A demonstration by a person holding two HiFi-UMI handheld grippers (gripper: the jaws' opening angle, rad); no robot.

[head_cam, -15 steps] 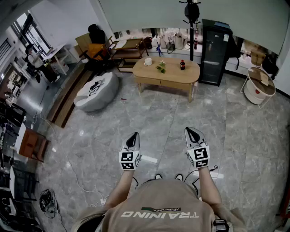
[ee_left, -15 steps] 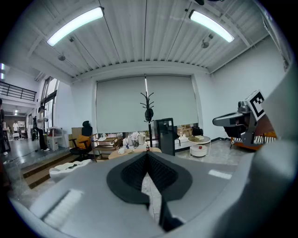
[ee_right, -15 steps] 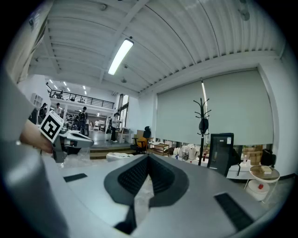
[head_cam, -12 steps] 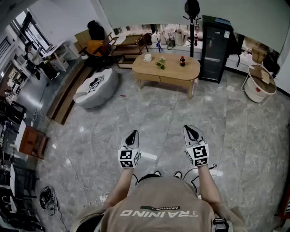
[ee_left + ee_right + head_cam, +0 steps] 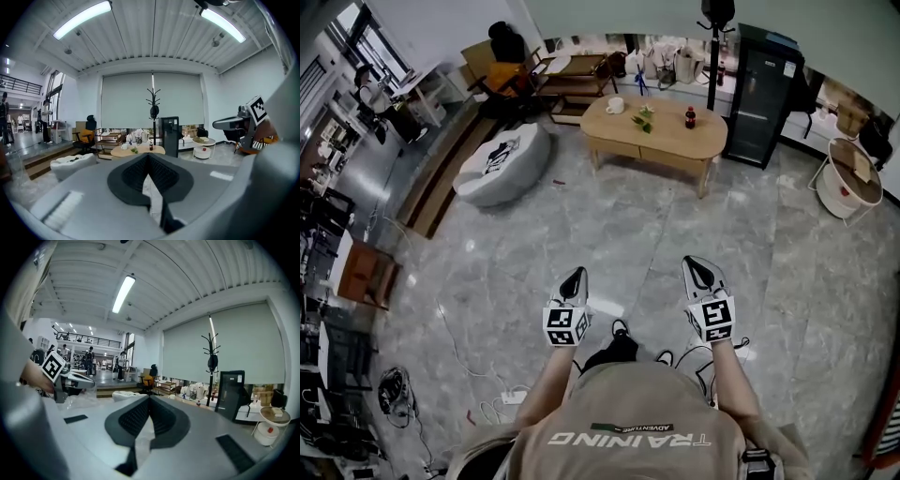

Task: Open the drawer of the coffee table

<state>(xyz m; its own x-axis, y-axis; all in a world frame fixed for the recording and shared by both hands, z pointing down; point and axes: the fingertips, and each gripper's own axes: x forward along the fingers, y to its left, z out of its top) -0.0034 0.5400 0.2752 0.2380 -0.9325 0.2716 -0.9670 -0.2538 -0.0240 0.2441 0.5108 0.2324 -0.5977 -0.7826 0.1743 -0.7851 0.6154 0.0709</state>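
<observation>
The oval wooden coffee table (image 5: pixel 666 141) stands far across the grey marble floor, with a white cup (image 5: pixel 615 105), a green sprig (image 5: pixel 644 116) and a dark bottle (image 5: pixel 690 117) on top. Its drawer front (image 5: pixel 630 150) faces me and looks closed. My left gripper (image 5: pixel 575 278) and right gripper (image 5: pixel 697 267) are held side by side in front of my body, well short of the table, both shut and empty. In the left gripper view the left gripper (image 5: pixel 149 157) points level toward the table (image 5: pixel 138 150). The right gripper (image 5: pixel 149 399) also points that way.
A grey pouf (image 5: pixel 502 164) lies left of the table. A black cabinet (image 5: pixel 764 94) and a coat stand (image 5: pixel 712 56) stand behind it, a round white side table (image 5: pixel 848 187) at the right. Cables (image 5: pixel 487 375) trail on the floor at my left. A wooden step (image 5: pixel 441 202) runs along the left.
The view has shifted a little toward the table and one foot has stepped forward. Both grippers keep their place in front of me, still shut.
</observation>
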